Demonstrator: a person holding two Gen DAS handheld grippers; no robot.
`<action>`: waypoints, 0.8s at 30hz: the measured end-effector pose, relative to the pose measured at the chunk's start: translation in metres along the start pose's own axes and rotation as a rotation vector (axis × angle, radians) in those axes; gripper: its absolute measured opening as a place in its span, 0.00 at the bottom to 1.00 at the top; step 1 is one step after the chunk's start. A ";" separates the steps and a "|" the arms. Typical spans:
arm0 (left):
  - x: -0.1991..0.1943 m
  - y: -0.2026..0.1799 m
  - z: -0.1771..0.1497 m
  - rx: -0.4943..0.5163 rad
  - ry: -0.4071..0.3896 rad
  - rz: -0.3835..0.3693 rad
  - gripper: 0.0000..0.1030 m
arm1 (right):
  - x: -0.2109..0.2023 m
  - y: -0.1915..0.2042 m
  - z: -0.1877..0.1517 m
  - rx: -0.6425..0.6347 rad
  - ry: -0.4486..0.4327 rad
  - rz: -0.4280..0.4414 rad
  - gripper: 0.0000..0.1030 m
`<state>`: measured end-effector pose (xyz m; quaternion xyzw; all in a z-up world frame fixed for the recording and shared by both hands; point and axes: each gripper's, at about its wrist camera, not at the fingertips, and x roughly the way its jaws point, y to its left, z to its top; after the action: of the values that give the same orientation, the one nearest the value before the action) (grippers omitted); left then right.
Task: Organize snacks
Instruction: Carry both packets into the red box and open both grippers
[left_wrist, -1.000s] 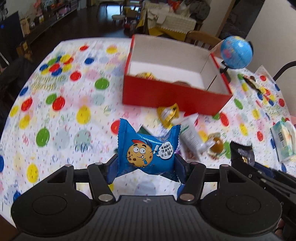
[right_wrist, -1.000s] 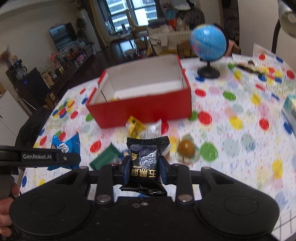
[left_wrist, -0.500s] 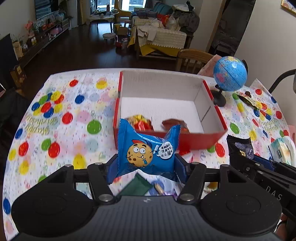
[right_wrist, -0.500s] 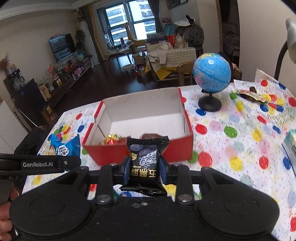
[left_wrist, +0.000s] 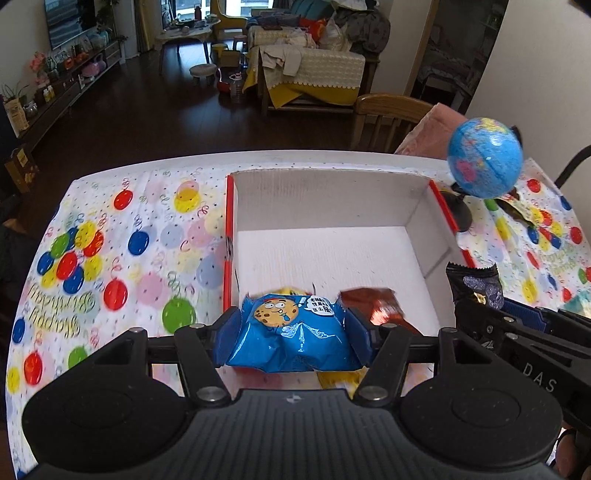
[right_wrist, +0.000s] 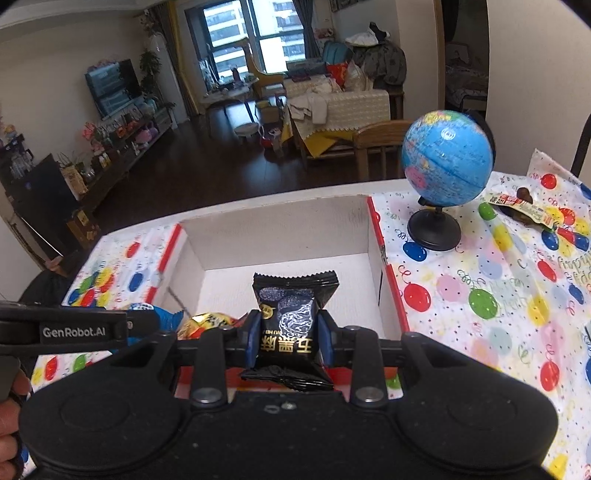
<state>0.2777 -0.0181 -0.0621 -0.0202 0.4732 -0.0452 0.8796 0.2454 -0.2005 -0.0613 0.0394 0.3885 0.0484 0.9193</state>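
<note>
Blue cookie packet (left_wrist: 293, 332) sits clamped in the left gripper (left_wrist: 293, 328) over the red box's (left_wrist: 228, 236) near edge, while the right gripper (right_wrist: 286, 338) grips a black snack packet (right_wrist: 291, 317) above that same edge.

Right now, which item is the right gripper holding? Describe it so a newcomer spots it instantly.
Start at the red box with white inner walls, left of the blue globe on the balloon-print tablecloth. Over its near edge, the right gripper clamps a black snack packet. Unlike the blue cookie packet in the left gripper, it is black with silver art and gold characters.
</note>
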 end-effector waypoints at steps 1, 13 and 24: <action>0.007 0.001 0.004 0.005 0.005 0.000 0.60 | 0.008 -0.001 0.002 0.002 0.007 -0.004 0.29; 0.083 0.004 0.033 0.049 0.074 0.019 0.60 | 0.081 -0.007 0.016 -0.001 0.098 -0.048 0.30; 0.112 0.003 0.034 0.067 0.114 0.003 0.62 | 0.103 -0.011 0.010 0.024 0.156 -0.062 0.35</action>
<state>0.3673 -0.0266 -0.1366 0.0127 0.5206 -0.0606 0.8515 0.3248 -0.1994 -0.1292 0.0343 0.4606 0.0184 0.8868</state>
